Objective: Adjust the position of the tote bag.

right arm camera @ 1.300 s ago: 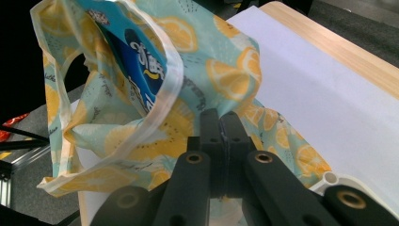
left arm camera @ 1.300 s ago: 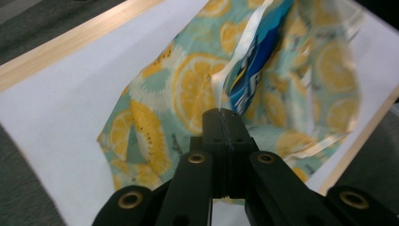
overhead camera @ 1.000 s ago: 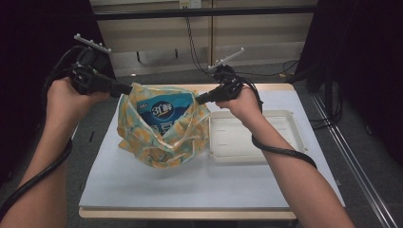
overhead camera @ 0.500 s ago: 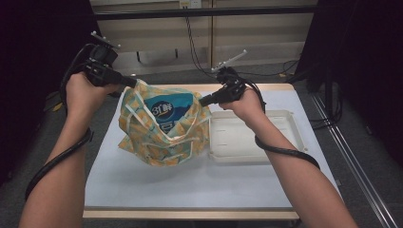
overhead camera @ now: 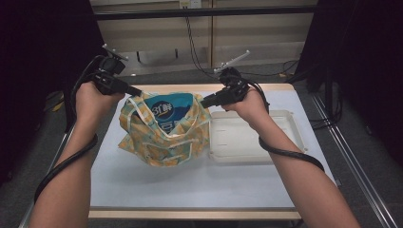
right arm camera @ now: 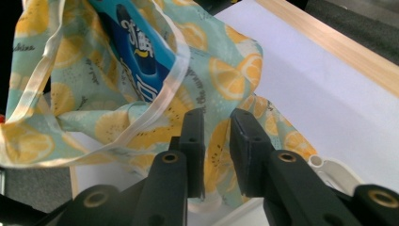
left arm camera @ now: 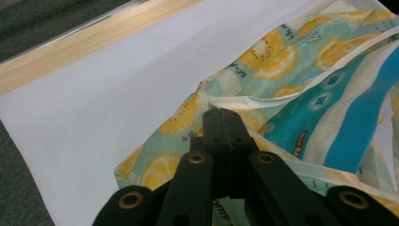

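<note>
Left gripper (left arm camera: 221,123) clenched on rim of lemon-print bag (overhead camera: 164,130); right gripper (right arm camera: 214,123) just opening, released, bag fabric between jaws. Blue packet (overhead camera: 167,110) inside, writing unreadable. Bag mid-desk toward far edge, white tray (overhead camera: 252,137) beside.

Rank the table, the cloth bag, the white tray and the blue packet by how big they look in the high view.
1. table
2. cloth bag and white tray: these look about alike, and the tray is partly hidden behind a forearm, so no ranking
3. blue packet, mostly hidden inside the bag
</note>
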{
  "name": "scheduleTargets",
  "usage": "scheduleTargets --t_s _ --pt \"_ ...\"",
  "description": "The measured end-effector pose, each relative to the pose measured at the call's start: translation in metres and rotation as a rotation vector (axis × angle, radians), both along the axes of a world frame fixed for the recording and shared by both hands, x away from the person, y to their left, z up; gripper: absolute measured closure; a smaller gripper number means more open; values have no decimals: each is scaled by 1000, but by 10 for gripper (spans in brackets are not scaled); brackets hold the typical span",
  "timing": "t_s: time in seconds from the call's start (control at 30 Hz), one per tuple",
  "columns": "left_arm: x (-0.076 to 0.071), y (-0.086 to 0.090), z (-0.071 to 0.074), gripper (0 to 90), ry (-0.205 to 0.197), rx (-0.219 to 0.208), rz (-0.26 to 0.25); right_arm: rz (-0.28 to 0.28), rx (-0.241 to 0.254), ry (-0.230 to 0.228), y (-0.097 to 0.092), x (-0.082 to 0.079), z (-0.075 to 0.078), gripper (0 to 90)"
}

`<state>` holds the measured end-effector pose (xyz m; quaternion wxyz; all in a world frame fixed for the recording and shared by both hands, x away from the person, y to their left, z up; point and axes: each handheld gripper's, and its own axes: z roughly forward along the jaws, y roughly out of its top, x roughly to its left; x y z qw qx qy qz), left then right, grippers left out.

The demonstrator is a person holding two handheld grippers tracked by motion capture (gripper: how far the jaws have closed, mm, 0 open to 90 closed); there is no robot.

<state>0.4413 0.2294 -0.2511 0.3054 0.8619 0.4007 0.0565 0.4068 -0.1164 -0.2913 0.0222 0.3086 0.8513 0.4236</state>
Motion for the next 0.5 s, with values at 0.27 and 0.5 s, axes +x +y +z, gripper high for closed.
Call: scheduleTargets --t_s 0.27,0.5 --pt "-1 0 -6 900 13 -2 11 40 -6 -48 5 -10 17 661" --pt "-3 2 -5 900 14 2 4 76 -26 -66 15 -16 20 515"
